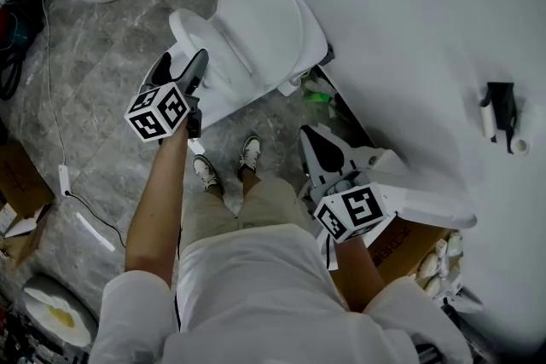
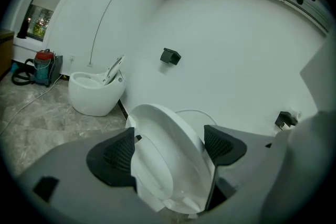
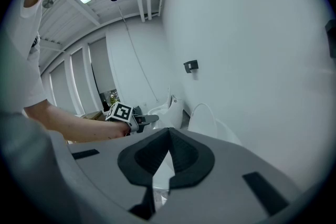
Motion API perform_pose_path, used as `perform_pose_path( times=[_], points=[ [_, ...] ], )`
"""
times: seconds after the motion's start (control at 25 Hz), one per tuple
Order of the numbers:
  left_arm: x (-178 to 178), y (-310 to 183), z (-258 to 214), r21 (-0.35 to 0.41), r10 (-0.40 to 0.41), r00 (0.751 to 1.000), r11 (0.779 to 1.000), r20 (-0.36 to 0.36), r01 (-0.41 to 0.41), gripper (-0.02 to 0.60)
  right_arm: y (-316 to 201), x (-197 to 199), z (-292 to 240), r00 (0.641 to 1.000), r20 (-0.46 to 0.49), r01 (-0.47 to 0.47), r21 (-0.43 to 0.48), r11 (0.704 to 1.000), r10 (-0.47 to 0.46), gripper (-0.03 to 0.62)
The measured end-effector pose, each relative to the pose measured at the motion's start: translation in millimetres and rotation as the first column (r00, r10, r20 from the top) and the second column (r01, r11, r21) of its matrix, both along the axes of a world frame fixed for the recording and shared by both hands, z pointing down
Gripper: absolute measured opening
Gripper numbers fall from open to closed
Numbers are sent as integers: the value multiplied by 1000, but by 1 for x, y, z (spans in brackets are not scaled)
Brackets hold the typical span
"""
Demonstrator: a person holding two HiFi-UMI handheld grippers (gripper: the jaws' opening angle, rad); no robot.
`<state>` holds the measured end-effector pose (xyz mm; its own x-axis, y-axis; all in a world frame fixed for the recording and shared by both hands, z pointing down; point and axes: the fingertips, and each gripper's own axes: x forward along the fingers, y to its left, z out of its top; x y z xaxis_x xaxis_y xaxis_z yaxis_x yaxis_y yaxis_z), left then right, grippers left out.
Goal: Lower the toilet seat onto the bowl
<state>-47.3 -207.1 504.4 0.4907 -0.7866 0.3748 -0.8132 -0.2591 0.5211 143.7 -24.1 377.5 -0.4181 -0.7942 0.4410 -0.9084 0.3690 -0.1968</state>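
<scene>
Find the toilet seat [image 2: 163, 134] tipped up right between the wide-apart jaws of the left gripper [image 2: 169, 148], long side running up and away over the bowl [image 1: 223, 102], right gripper [image 3: 168, 134] pinched together on nothing, farther back.

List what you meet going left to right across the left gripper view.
In order: red cylindrical canister → white round floor-standing bowl → raised white oval toilet seat → small black wall fitting.
</scene>
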Motion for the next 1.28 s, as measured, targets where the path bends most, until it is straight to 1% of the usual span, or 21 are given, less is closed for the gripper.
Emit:
perform_pose_path(
  times=[0.2,0.4,0.64,0.76,0.8,0.84,0.88,0.92,0.96,1.16,1.28],
  points=[
    [-9,7,2,-3,7,1000,1000,-11,-7,397,-3,-8,2,1000,-6,12,-10,1000,-12,-3],
    [-20,13,7,-14,-7,1000,1000,-28,7,383,-7,-16,4,1000,2,28,-8,1000,-28,-3],
    [-31,22,12,-28,-22,999,999,-42,21,340,-11,-20,7,999,5,41,-15,999,-41,-3],
    [-34,29,17,-43,-16,999,999,-32,14,286,-13,-22,8,999,5,46,-16,999,-46,-3],
    [-35,31,19,-51,-13,1000,999,-24,12,257,-13,-22,8,999,4,48,-17,999,-48,-3],
    [-37,33,22,-60,-20,1000,998,-19,19,231,-13,-22,8,999,4,48,-17,999,-48,-3],
    [-41,35,25,-69,-39,999,997,-20,37,228,-14,-22,8,999,3,49,-18,999,-49,-3],
    [-45,36,27,-75,-61,998,995,-25,59,211,-14,-22,9,999,3,50,-20,999,-50,-3],
    [-50,37,29,-78,-77,997,994,-30,75,179,-15,-21,10,999,2,50,-22,999,-50,-3],
    [-64,42,37,-89,-100,995,991,-16,98,172,-17,-18,16,999,-4,49,-38,998,-50,-3],
    [-74,48,43,-102,-127,992,987,-7,125,166,-20,-22,18,998,-3,58,-41,997,-58,-3]
  ],
)
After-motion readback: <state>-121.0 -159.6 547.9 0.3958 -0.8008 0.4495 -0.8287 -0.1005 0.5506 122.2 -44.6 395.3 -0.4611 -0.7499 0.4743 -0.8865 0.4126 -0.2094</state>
